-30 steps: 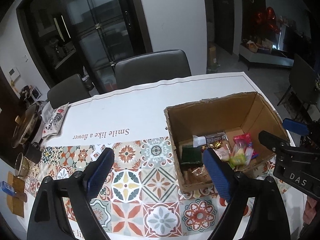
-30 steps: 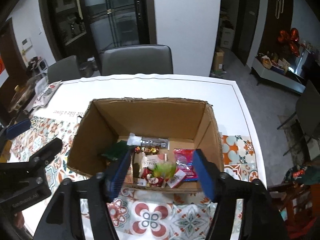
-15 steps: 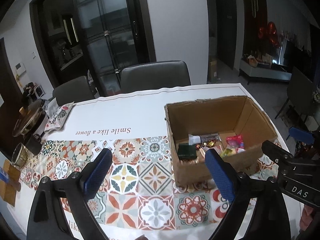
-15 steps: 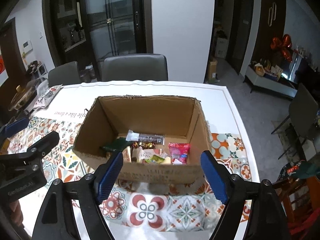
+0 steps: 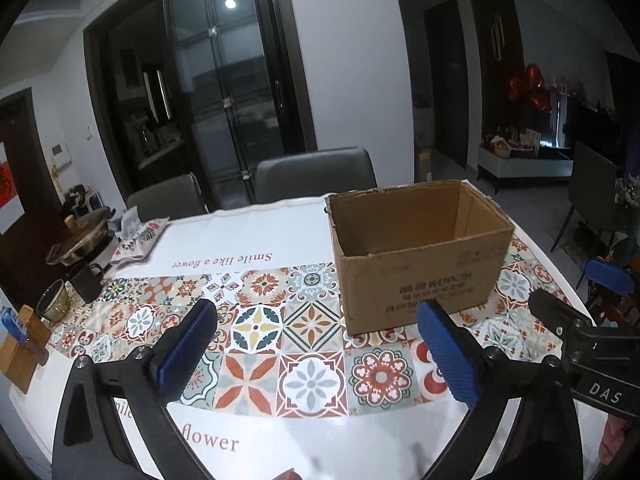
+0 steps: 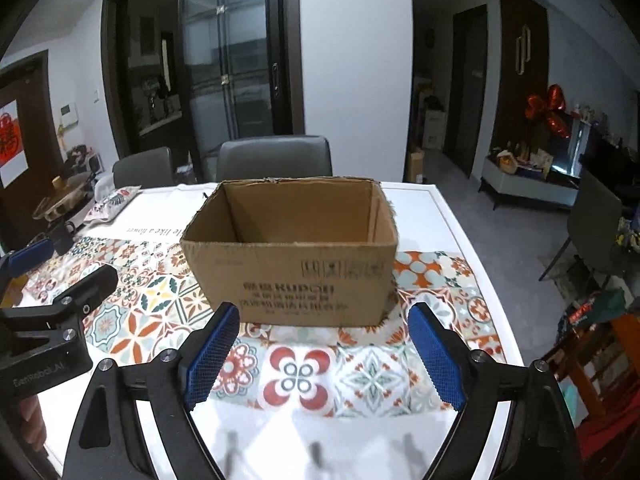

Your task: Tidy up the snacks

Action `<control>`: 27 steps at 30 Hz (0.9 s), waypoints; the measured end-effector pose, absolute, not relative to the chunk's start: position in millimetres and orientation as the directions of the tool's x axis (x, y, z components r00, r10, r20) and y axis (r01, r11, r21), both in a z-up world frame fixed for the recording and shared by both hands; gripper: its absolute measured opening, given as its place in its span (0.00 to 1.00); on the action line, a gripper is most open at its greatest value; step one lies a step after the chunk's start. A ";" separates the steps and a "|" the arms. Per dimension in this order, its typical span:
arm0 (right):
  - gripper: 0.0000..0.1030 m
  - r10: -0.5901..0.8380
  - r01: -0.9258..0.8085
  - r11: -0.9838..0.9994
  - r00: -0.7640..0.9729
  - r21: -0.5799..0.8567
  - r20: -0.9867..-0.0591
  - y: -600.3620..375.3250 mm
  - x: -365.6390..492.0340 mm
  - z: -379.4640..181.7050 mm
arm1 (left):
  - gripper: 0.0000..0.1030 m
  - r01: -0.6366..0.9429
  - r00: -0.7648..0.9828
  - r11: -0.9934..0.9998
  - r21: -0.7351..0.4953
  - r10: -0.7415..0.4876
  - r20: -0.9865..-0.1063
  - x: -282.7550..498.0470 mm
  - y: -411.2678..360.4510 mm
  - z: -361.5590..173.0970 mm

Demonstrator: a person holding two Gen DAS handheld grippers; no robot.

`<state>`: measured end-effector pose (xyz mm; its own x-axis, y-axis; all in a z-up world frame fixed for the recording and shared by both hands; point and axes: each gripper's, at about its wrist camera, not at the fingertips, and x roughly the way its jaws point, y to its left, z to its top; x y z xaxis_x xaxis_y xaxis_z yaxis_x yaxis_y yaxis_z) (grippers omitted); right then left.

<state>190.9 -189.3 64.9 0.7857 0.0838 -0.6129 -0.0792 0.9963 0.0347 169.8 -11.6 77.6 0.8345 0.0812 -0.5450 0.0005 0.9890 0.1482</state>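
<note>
2 grippers hang over the near edge of the tiled table runner (image 6: 304, 372), both with jaws spread wide and nothing between the blue pads; each has just been opening further. The left gripper (image 5: 316, 354) sits over bare tiles, with the cardboard box (image 5: 420, 256) ahead and off to its right. The right gripper (image 6: 324, 354) faces the same box (image 6: 292, 272) almost square on, its printed long side running left to right across the view, so the right hand looks the nearer and better lined up. The box stands upright and open-topped on the runner, well apart from both sets of fingers. From this low angle only the inner walls show; whether snacks lie inside cannot be told, and none lie loose on the table. Beyond the box stands a grey chair (image 6: 276, 158), then dark glass doors.
</note>
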 end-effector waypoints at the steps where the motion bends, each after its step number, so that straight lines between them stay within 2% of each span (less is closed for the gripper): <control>1: 0.88 0.086 -0.079 0.996 0.791 0.038 -0.606 -190.7 182.9 64.2 | 1.00 0.002 0.842 0.989 0.147 0.077 -0.534 161.3 -12.8 77.2; 14: 0.89 0.091 -0.085 0.996 0.839 0.036 -0.537 -199.2 110.6 65.6 | 1.00 -0.002 0.870 0.997 0.079 0.041 -0.491 95.0 -12.6 69.2; 27: 0.92 0.080 -0.076 0.997 0.862 0.029 -0.500 -197.5 87.7 65.0 | 1.00 0.003 0.876 0.998 0.063 0.028 -0.481 77.9 -7.3 67.9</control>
